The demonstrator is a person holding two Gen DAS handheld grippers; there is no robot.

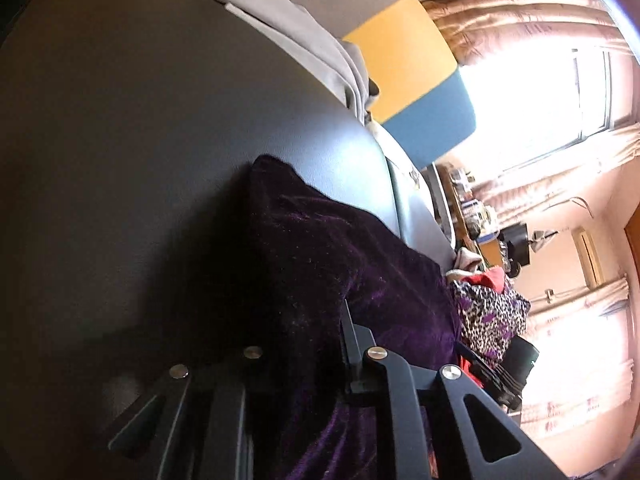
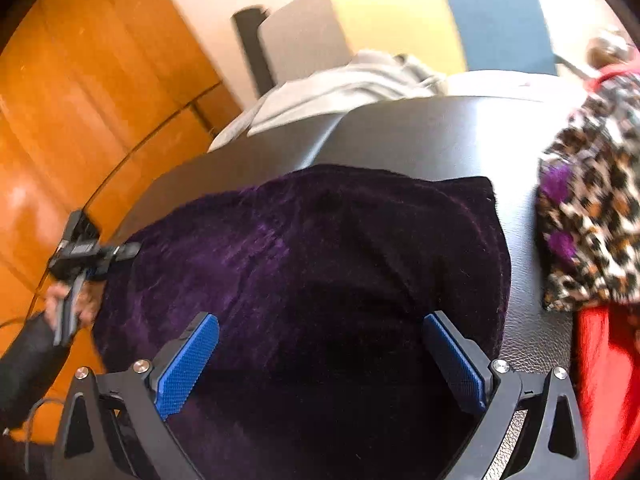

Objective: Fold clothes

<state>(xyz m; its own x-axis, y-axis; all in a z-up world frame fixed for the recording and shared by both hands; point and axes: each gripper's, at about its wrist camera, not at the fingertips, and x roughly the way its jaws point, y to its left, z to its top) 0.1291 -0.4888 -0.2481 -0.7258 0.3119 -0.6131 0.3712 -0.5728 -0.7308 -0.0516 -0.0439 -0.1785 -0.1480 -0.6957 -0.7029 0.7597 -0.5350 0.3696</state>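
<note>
A dark purple velvet garment [image 2: 320,248] lies bunched on the black tabletop [image 2: 420,136]. In the right wrist view my right gripper [image 2: 320,360] hovers over its near part, open, with the blue pads [image 2: 188,364] wide apart and nothing pressed between them. My left gripper [image 2: 120,250], held by a hand in a dark sleeve, pinches the garment's left edge. In the left wrist view the purple garment [image 1: 320,264] drapes up between the fingers of the left gripper [image 1: 308,332], which is shut on the cloth. Its left finger is hidden under the fabric.
A leopard-print garment [image 2: 592,208] and a red cloth [image 2: 604,380] lie at the table's right side. A folded grey garment [image 2: 340,88] sits at the far edge. Behind it stands a grey, yellow and blue panel [image 2: 400,16]. Orange wooden flooring [image 2: 80,100] lies to the left.
</note>
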